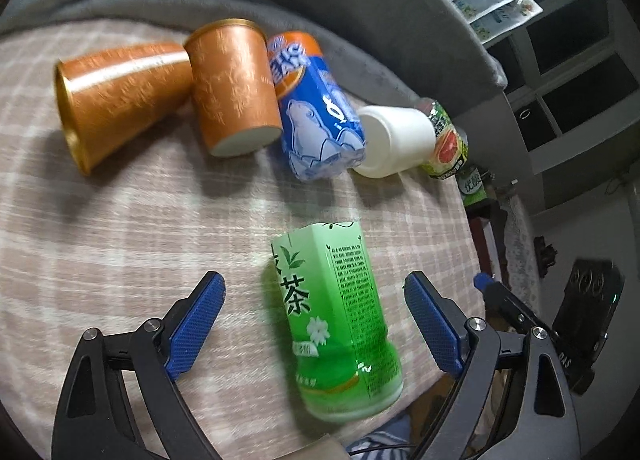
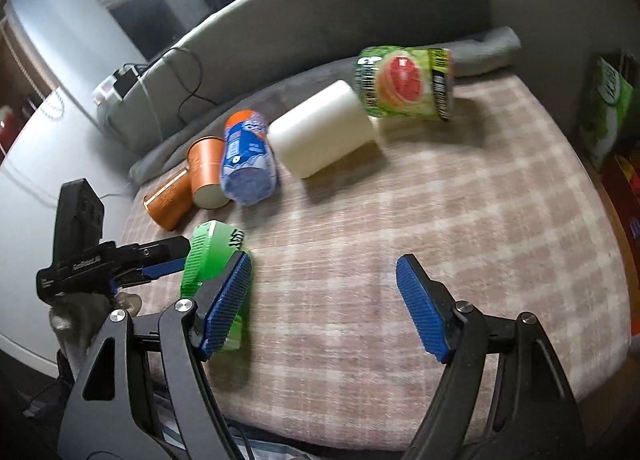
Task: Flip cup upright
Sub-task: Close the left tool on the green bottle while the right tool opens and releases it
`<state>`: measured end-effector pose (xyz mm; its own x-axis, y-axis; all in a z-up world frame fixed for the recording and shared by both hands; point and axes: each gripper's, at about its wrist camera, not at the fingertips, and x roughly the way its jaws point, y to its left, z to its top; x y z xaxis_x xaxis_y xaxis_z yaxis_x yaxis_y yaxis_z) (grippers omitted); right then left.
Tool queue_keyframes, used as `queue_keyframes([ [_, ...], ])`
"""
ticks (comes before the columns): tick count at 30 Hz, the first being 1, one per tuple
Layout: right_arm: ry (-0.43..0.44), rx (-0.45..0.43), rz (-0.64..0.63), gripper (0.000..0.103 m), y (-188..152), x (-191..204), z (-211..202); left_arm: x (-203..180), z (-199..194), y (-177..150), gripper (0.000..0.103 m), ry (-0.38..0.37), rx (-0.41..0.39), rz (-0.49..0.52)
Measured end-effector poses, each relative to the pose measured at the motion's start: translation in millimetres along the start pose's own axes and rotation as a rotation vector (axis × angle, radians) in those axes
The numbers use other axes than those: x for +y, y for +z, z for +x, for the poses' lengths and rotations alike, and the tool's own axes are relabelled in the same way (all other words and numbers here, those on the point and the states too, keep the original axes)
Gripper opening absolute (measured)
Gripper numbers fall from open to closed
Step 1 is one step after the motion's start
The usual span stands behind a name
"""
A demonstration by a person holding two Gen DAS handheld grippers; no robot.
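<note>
Both grippers' jaws spread wide: left gripper (image 1: 314, 324) straddles green tea bottle (image 1: 336, 324), seemingly untouched, right gripper (image 2: 324, 308) beside it.

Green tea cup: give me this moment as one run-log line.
green tea cup: lying on side, ungrasped | left gripper: open, straddling it | right gripper: open, empty

Orange cup A (image 1: 120, 99): embossed copper-orange wall, gold rim, gold interior. Laid on side on plaid cloth, mouth directed toward left in left wrist view. Base end touched by orange cup B (image 1: 234, 87).

Orange cup B: same embossed finish, gold band at far end, white flat end faced toward camera; tilted, not upright. Flanked on right by blue can.

In right wrist view, both cups (image 2: 170, 199) (image 2: 206, 173) seen at far left of cloth, touching, blurred.
</note>
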<state>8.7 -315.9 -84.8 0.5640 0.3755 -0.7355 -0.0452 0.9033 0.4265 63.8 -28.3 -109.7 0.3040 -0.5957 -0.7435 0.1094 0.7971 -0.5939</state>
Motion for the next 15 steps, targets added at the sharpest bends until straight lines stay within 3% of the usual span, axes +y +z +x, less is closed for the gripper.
queue_keyframes([
  [15,-0.01,0.007,0.045,0.078,-5.2,-12.0,3.3,6.1,27.9,4.9,0.077,-0.025,0.072,-0.034],
])
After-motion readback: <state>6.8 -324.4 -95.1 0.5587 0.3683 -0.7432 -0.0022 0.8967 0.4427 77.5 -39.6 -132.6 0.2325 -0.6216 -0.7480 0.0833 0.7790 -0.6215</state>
